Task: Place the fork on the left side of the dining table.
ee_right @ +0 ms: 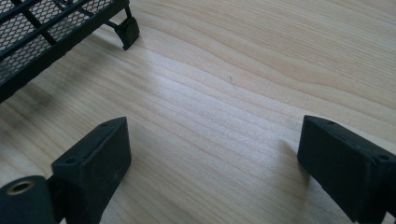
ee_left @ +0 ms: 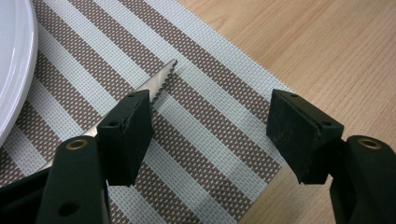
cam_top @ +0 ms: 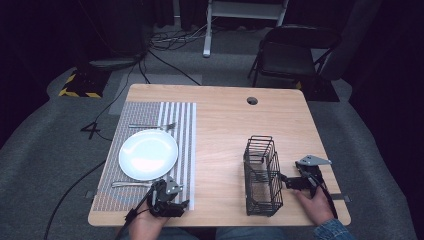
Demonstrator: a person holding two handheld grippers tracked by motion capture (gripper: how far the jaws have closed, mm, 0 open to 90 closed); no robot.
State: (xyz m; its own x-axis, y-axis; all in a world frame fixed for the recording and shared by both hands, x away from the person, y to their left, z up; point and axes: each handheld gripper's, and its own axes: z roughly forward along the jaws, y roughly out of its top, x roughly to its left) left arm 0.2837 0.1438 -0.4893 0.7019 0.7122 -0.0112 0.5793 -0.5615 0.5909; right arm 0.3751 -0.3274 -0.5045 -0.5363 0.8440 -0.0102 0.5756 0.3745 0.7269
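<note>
The table (cam_top: 225,130) carries two work zones: a striped mat (cam_top: 150,150) on the left as the place setting, and a black wire basket (cam_top: 262,175) on the right, standing upright on bare wood, probably as the cutlery holder. On the mat, the plate (cam_top: 148,154) sits centred, a fork (cam_top: 152,126) lies along its far side and a knife (cam_top: 132,184) along its near side, parallel to the plate edge as a setting requires. The left gripper (cam_top: 182,204) rests low at the mat's near corner, just beside the knife. In the left gripper view, its jaws stand wide apart over the mat with nothing between them; the serrated knife tip (ee_left: 161,77) projects from behind the left pad (ee_left: 128,135), outside the gap, so the knife is judged released and lying free on the mat. The right gripper (cam_top: 286,181) sits just right of the basket, jaws pointing toward it. In the right gripper view its jaws are spread wide over bare wood and grip nothing; the basket foot (ee_right: 127,30) lies ahead, apart from them, likely placed to steady the basket when needed.
</note>
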